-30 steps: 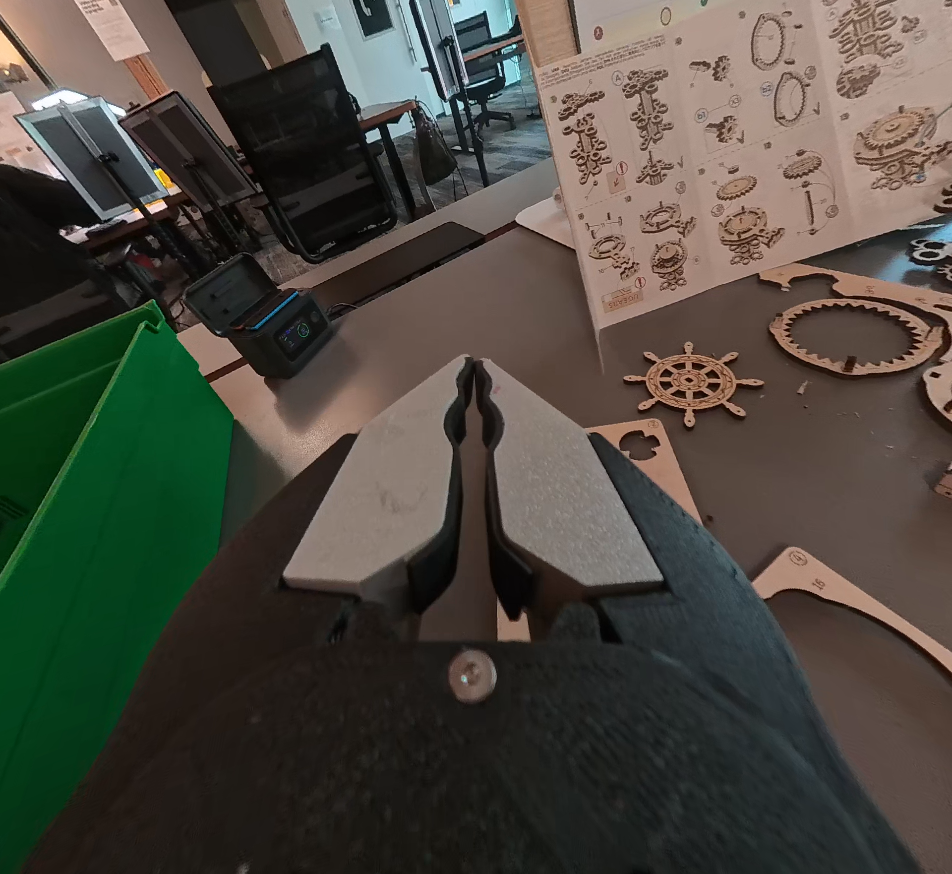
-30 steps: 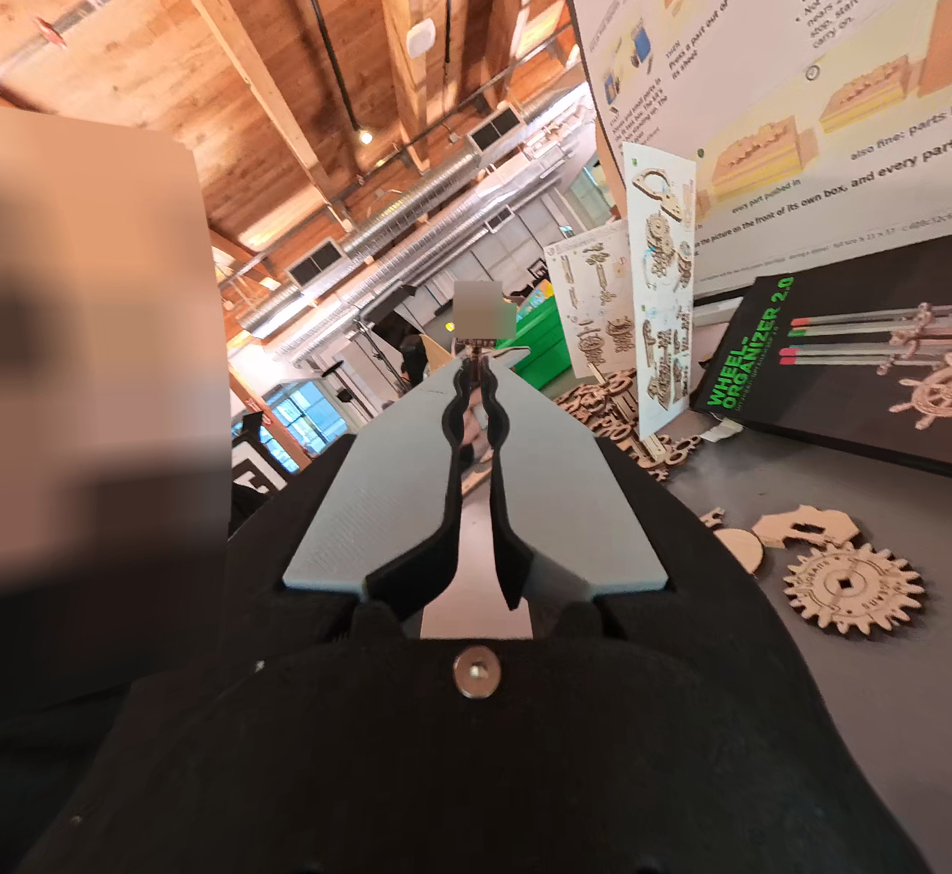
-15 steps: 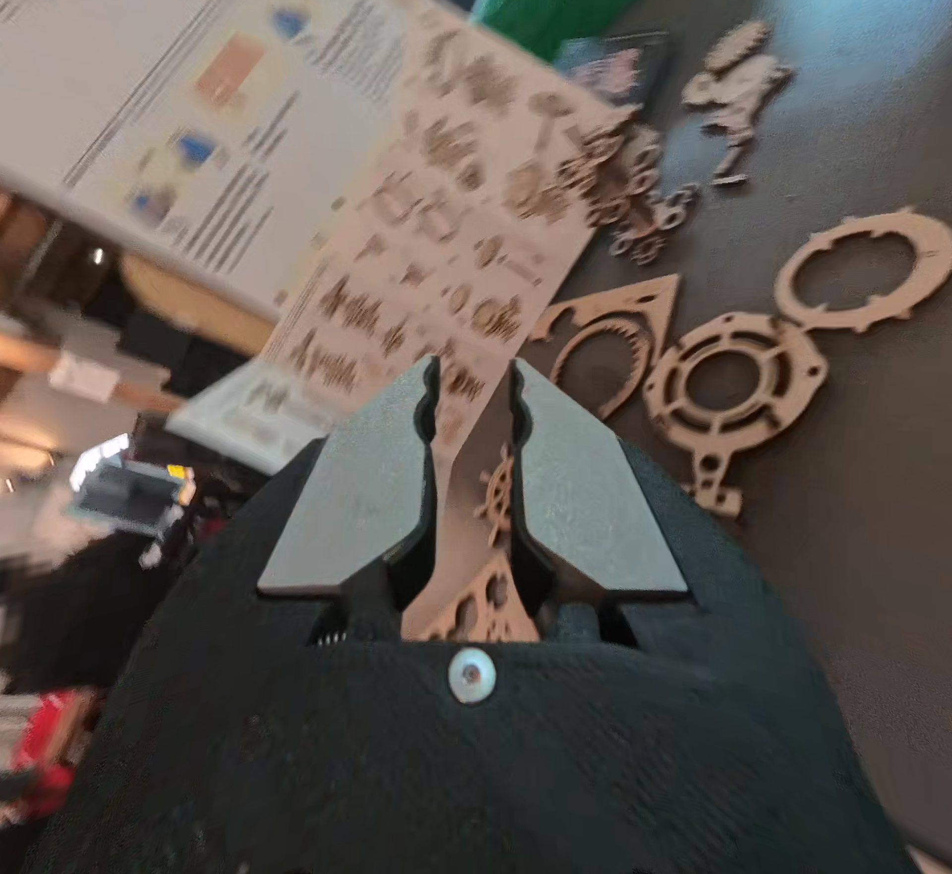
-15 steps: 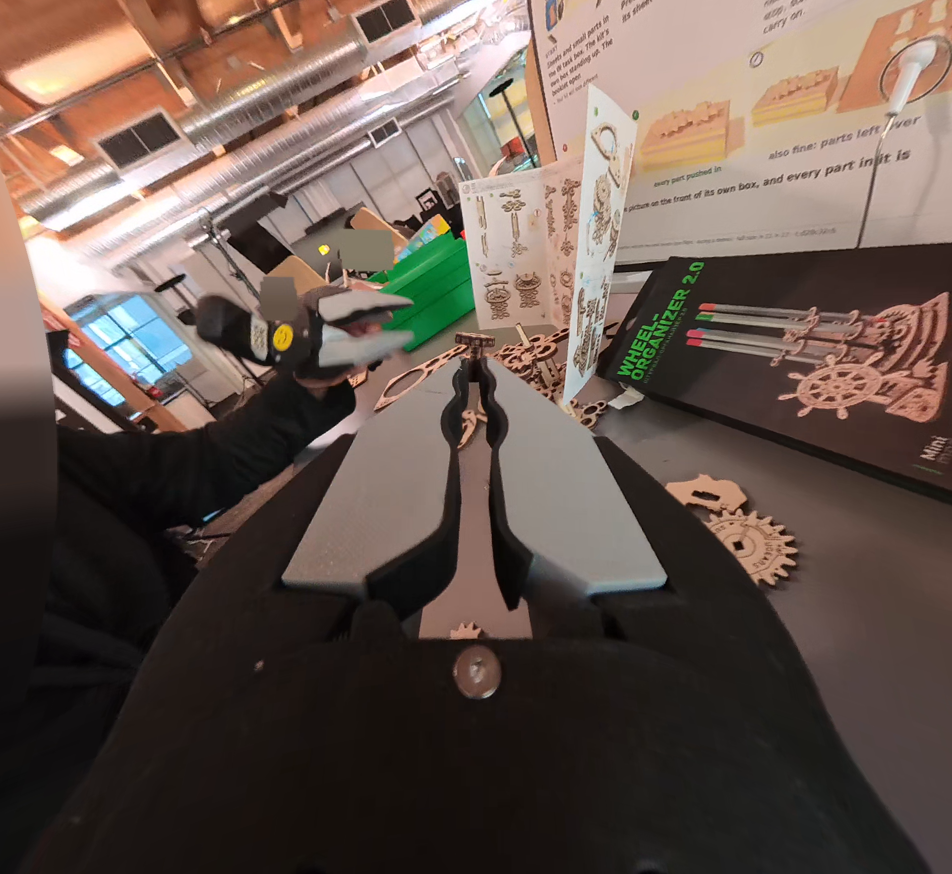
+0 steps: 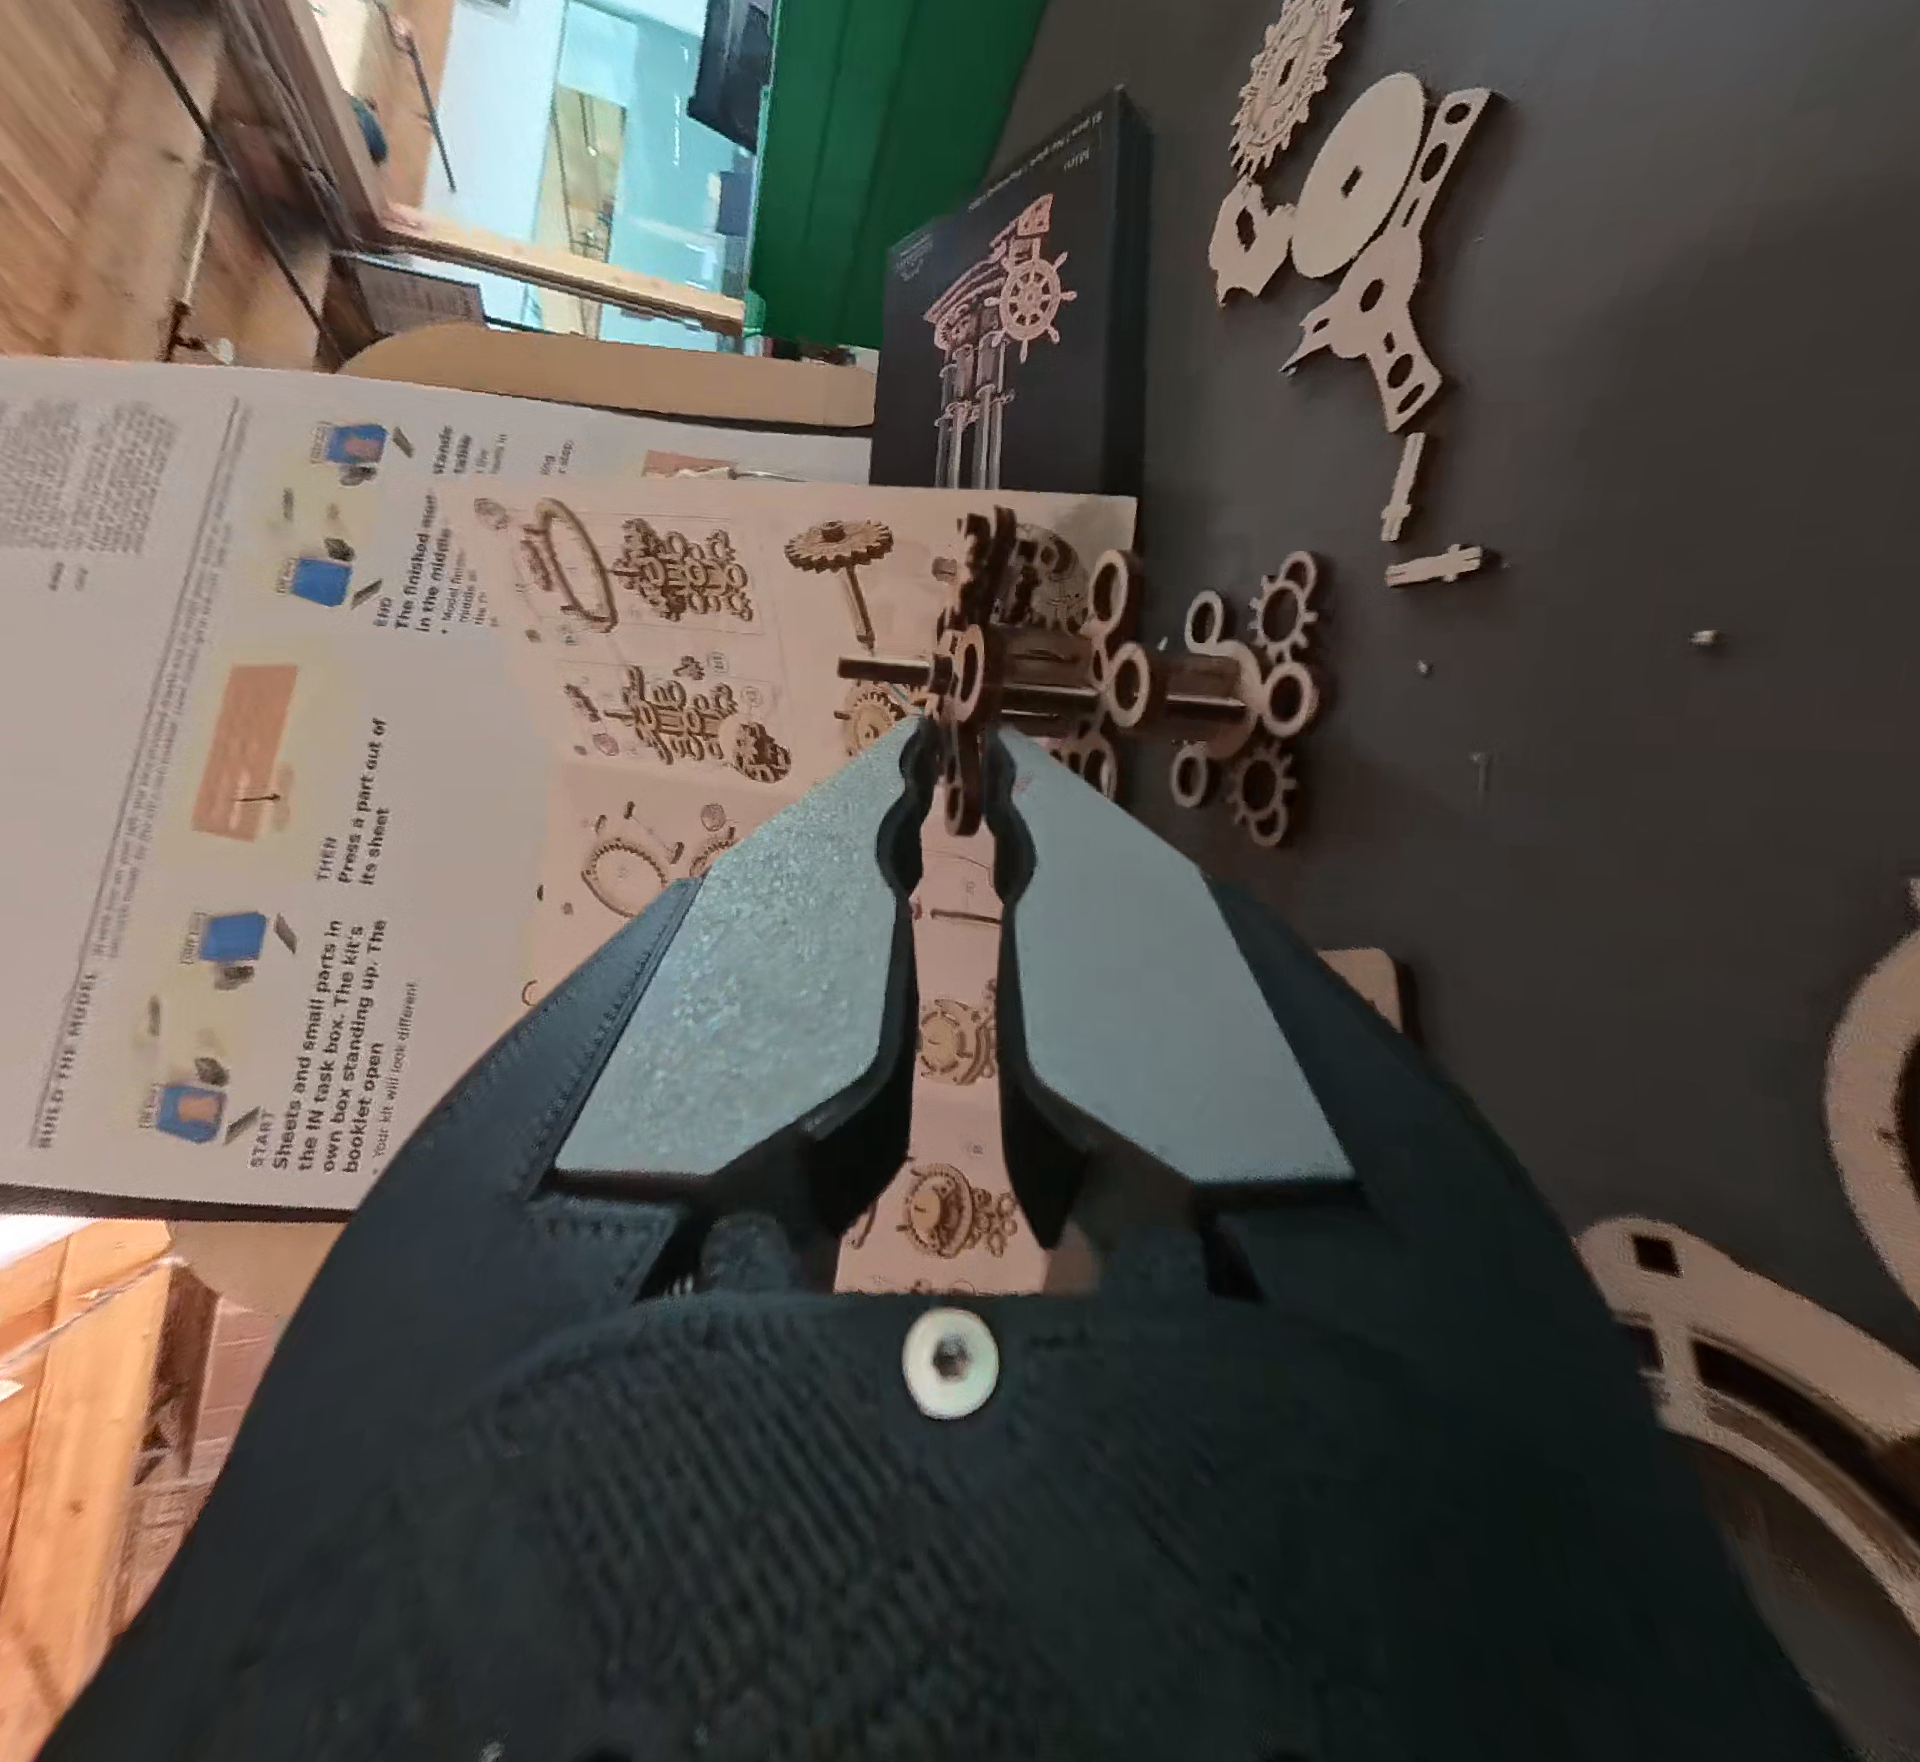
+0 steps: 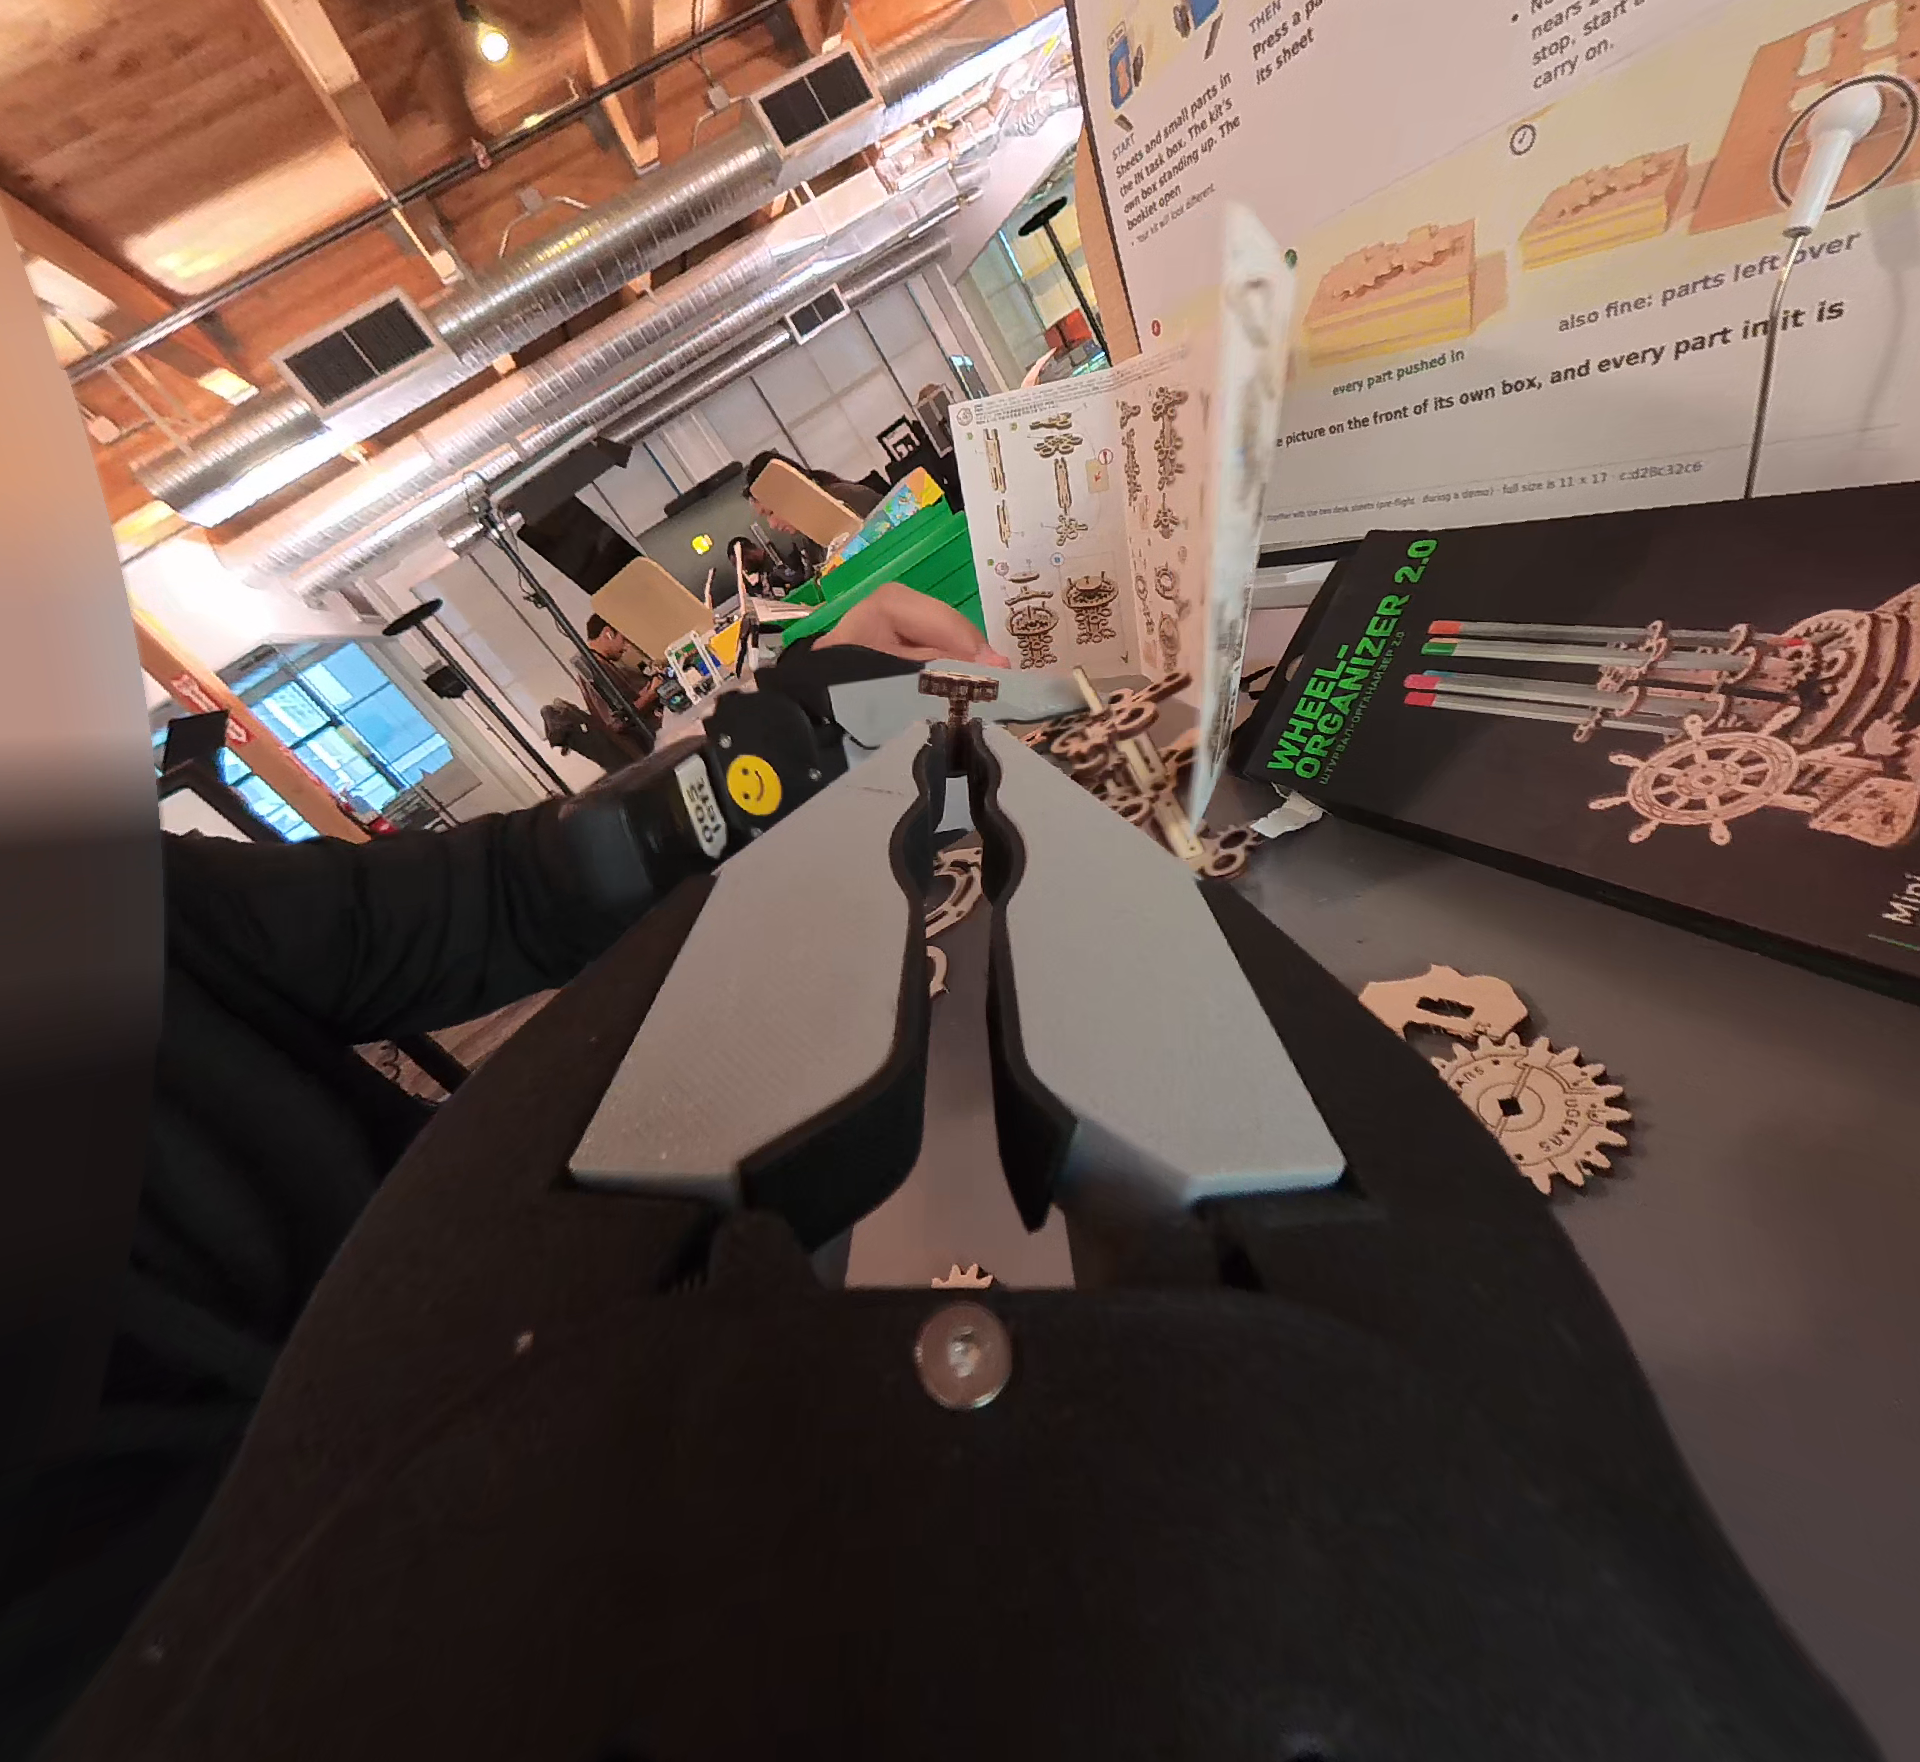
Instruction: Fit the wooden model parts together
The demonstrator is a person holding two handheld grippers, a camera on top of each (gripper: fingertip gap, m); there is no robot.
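My left gripper (image 5: 958, 762) is rolled on its side and shut on a lobed disc of the wooden axle assembly (image 5: 1112, 673), which lies on the dark table (image 5: 1662, 569) in front of the instruction booklet (image 5: 727, 673). My right gripper (image 6: 958, 746) is shut on a small wooden pin with a toothed cap (image 6: 954, 686), held upright above the table. In the right wrist view the left gripper's black body (image 6: 769, 756) reaches in from the left, just behind the pin, beside the assembly (image 6: 1127, 725).
A black kit box (image 6: 1558, 725) lies at the right, also seen in the left wrist view (image 5: 1013, 299). Loose gears (image 6: 1527, 1104) and flat wooden parts (image 5: 1361, 185) lie on the table. A green bin (image 5: 894, 71) and a white poster board (image 6: 1507, 154) stand behind. My right fingertips sit around 12 centimetres from my left ones.
My left gripper swung from the table's left end to the assembly, rolled sideways, opened, then shut on its disc. My right gripper tilted down, still holding the pin.
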